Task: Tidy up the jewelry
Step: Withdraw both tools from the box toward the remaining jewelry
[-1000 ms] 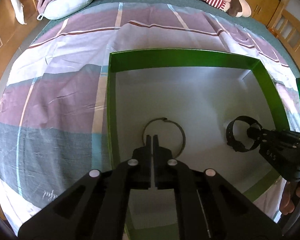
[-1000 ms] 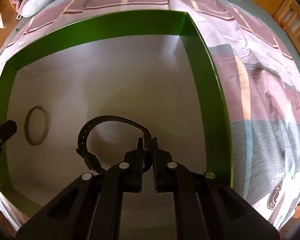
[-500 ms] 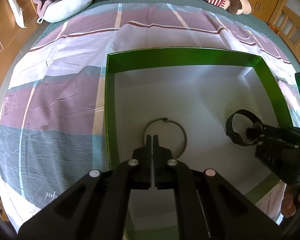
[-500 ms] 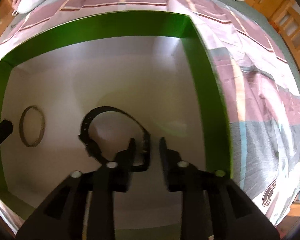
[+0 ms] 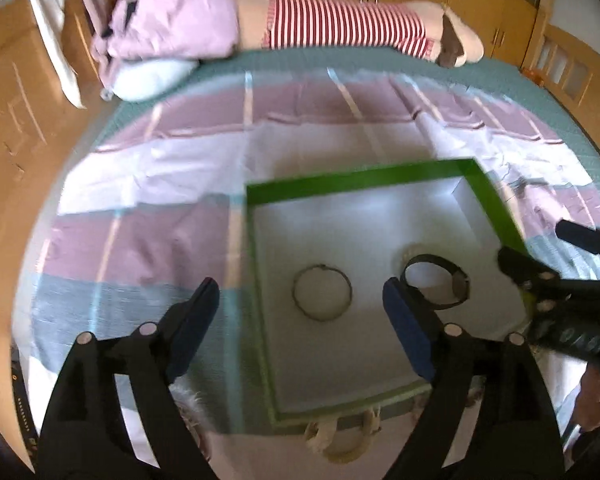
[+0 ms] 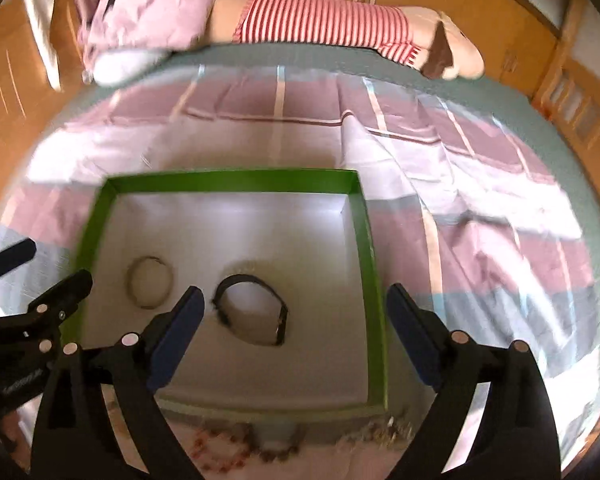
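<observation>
Thin ring bangle (image 5: 322,293) and black strap bracelet (image 5: 436,280) lie apart on white floor of green-walled box (image 5: 356,179), box on striped bedspread (image 5: 160,240). Left gripper (image 5: 300,304) jaws opening, nothing between. Right gripper (image 6: 294,304) jaws opening above bracelet, no pinch.

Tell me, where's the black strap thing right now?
The black strap lies on the white floor of the green box, right of the thin ring, nearer the box's right wall in the right wrist view.
</observation>
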`<state>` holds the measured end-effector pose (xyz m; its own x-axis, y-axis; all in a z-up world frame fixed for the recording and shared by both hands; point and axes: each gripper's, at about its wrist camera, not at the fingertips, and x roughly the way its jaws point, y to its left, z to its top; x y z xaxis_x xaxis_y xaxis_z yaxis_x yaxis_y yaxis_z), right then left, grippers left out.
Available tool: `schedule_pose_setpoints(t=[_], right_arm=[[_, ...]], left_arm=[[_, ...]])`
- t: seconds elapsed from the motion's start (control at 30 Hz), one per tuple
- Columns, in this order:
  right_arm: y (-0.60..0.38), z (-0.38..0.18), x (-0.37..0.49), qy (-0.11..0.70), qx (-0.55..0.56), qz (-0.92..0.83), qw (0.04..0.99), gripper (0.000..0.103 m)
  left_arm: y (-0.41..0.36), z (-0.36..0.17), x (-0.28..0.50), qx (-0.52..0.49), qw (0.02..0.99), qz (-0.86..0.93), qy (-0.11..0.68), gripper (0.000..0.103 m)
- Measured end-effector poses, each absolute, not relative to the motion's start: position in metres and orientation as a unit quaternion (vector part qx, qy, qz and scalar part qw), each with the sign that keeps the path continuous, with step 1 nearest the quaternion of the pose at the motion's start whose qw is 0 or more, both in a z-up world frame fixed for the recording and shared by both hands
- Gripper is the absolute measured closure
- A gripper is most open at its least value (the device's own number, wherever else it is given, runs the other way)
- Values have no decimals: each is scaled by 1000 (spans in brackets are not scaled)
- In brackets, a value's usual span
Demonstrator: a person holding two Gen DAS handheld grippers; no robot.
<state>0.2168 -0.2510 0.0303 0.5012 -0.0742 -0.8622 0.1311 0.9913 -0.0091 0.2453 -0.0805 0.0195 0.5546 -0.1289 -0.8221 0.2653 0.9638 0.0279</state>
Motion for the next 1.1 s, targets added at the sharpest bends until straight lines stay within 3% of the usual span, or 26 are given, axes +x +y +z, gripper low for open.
schedule_pose_setpoints(t=[0.17, 0.37, 0.6, 0.77, 1.1], right_arm=[[-281, 59, 162, 473, 103, -46, 874, 11], [-293, 41, 110, 478, 144, -13, 866, 11], [-282, -12, 61, 475, 110, -13, 873, 10], [-271, -56, 53, 503, 54, -62, 860, 9], [-273, -51, 48, 523, 19, -78, 849, 5]], left_arm=[[-60, 50, 201, 80, 894, -111, 427, 11], [-24, 42, 154, 87, 896, -99, 425, 9], [17, -1, 110, 72, 905, -89, 410, 2], [26, -40, 114, 58, 886, -70, 455, 2], [-5, -62, 95, 130, 883, -62, 447, 2]])
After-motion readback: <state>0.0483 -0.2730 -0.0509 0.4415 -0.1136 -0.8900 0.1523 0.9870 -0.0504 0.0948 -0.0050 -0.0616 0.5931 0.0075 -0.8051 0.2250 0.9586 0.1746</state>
